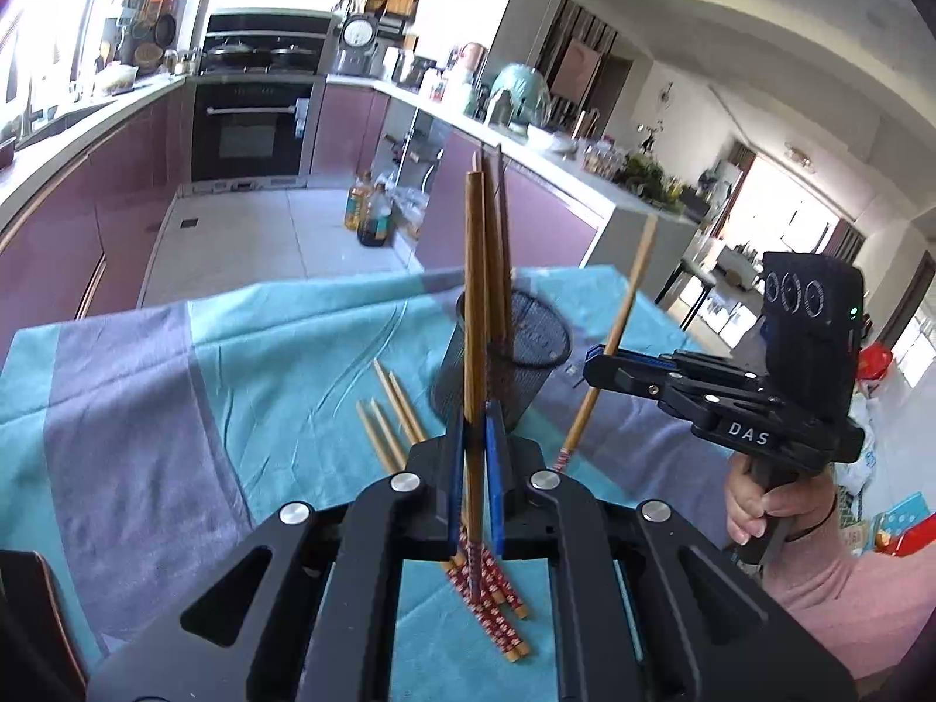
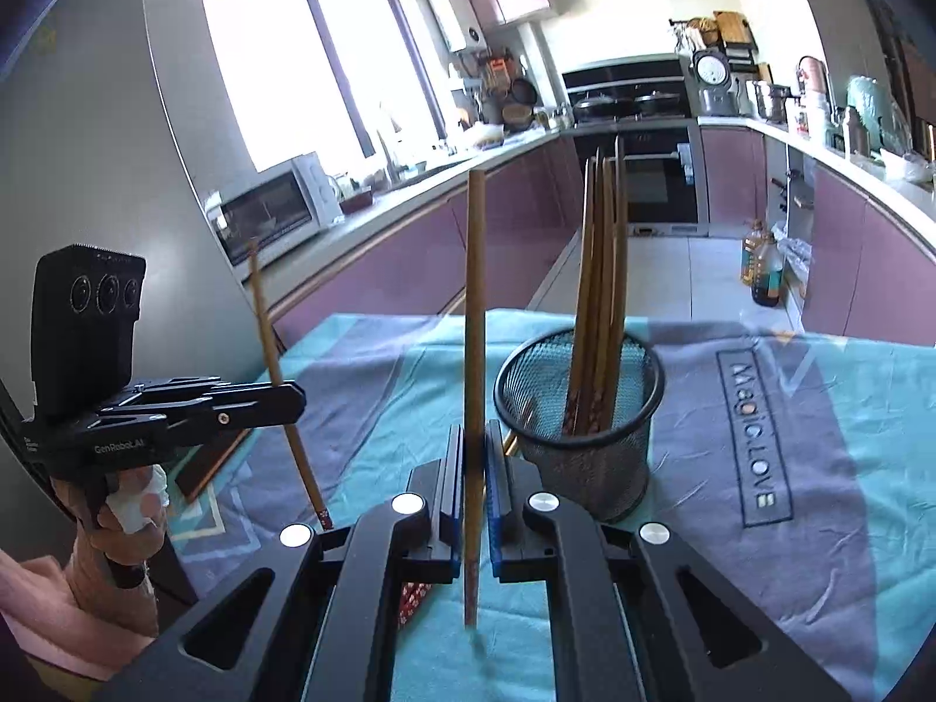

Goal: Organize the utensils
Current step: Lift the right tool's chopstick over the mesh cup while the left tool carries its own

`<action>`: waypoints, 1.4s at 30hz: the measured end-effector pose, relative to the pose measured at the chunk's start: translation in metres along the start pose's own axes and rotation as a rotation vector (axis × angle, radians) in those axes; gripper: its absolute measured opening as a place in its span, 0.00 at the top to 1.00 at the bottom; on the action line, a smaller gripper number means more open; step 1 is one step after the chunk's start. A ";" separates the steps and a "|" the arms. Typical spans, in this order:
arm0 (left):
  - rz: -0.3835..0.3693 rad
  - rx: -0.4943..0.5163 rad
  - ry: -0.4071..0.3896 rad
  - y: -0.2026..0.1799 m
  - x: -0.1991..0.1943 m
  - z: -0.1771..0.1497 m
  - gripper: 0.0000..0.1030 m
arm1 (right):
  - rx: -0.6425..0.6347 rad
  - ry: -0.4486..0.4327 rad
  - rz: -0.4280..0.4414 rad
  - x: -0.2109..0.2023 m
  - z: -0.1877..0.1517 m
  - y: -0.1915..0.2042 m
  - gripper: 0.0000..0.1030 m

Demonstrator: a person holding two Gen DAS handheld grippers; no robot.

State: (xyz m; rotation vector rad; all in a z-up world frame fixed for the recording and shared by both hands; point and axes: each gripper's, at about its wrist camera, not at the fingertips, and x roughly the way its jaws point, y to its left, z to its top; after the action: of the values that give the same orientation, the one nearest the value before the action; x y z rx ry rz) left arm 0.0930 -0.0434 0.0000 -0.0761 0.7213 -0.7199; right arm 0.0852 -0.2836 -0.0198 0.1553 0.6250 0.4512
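Note:
A black mesh cup (image 1: pixel 497 360) (image 2: pixel 585 418) stands on the cloth and holds several wooden chopsticks (image 2: pixel 602 292) upright. My left gripper (image 1: pixel 475 439) is shut on one chopstick (image 1: pixel 475 292), held upright in front of the cup. It shows at the left in the right wrist view (image 2: pixel 286 398). My right gripper (image 2: pixel 475 456) is shut on another chopstick (image 2: pixel 475 322), upright, left of the cup. It shows at the right in the left wrist view (image 1: pixel 602 365), its chopstick (image 1: pixel 620 322) tilted. Several chopsticks (image 1: pixel 392 415) lie on the cloth below my left gripper.
A teal and grey cloth (image 1: pixel 175 386) (image 2: pixel 790 497) covers the table. Beyond the far edge is kitchen floor with bottles (image 1: pixel 368 213). A dark wooden-edged object (image 2: pixel 205 462) lies at the table's left side. Purple cabinets and an oven (image 1: pixel 251 128) stand behind.

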 end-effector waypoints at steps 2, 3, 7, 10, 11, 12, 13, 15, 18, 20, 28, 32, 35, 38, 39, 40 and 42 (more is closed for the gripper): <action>-0.009 0.000 -0.022 -0.004 -0.005 0.006 0.93 | 0.000 -0.022 -0.002 -0.007 0.005 -0.004 0.94; -0.013 0.001 -0.029 -0.003 -0.005 0.008 0.93 | 0.000 -0.033 -0.003 -0.010 0.008 -0.006 0.94; -0.018 0.004 -0.065 -0.008 -0.007 0.023 0.93 | -0.008 -0.071 -0.011 -0.019 0.021 -0.010 0.94; -0.024 0.008 -0.090 -0.012 -0.009 0.035 0.93 | -0.021 -0.096 -0.015 -0.025 0.031 -0.011 0.94; -0.026 0.011 -0.101 -0.014 -0.009 0.039 0.93 | -0.027 -0.105 -0.019 -0.028 0.034 -0.011 0.94; -0.029 0.015 -0.109 -0.016 -0.010 0.043 0.93 | -0.034 -0.113 -0.023 -0.030 0.038 -0.011 0.94; -0.031 0.019 -0.115 -0.018 -0.010 0.046 0.93 | -0.039 -0.118 -0.025 -0.031 0.040 -0.011 0.94; -0.032 0.027 -0.132 -0.023 -0.011 0.054 0.93 | -0.051 -0.134 -0.029 -0.034 0.049 -0.011 0.94; -0.033 0.040 -0.156 -0.030 -0.013 0.067 0.93 | -0.070 -0.158 -0.039 -0.039 0.060 -0.010 0.94; -0.036 0.047 -0.172 -0.034 -0.015 0.075 0.93 | -0.079 -0.174 -0.046 -0.041 0.066 -0.010 0.94; -0.007 0.082 -0.227 -0.049 -0.013 0.103 0.93 | -0.101 -0.201 -0.077 -0.040 0.079 -0.014 0.94; 0.012 0.089 -0.218 -0.055 -0.003 0.106 0.93 | -0.096 -0.173 -0.093 -0.027 0.078 -0.019 0.94; 0.039 0.098 -0.188 -0.058 0.011 0.104 0.93 | -0.090 -0.147 -0.101 -0.016 0.075 -0.022 0.94; 0.052 0.102 -0.155 -0.059 0.023 0.103 0.93 | -0.082 -0.116 -0.103 -0.006 0.071 -0.026 0.94; 0.055 0.102 -0.139 -0.059 0.028 0.102 0.93 | -0.081 -0.108 -0.104 -0.004 0.070 -0.027 0.94; 0.056 0.104 -0.127 -0.059 0.032 0.100 0.93 | -0.080 -0.101 -0.104 -0.002 0.070 -0.028 0.94; 0.060 0.107 -0.103 -0.056 0.041 0.099 0.93 | -0.080 -0.079 -0.103 0.003 0.067 -0.029 0.94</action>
State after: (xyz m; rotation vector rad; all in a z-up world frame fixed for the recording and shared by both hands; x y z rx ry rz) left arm 0.1438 -0.1290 0.0686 0.0063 0.5837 -0.6906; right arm 0.1378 -0.3083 0.0243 0.0644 0.5337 0.3680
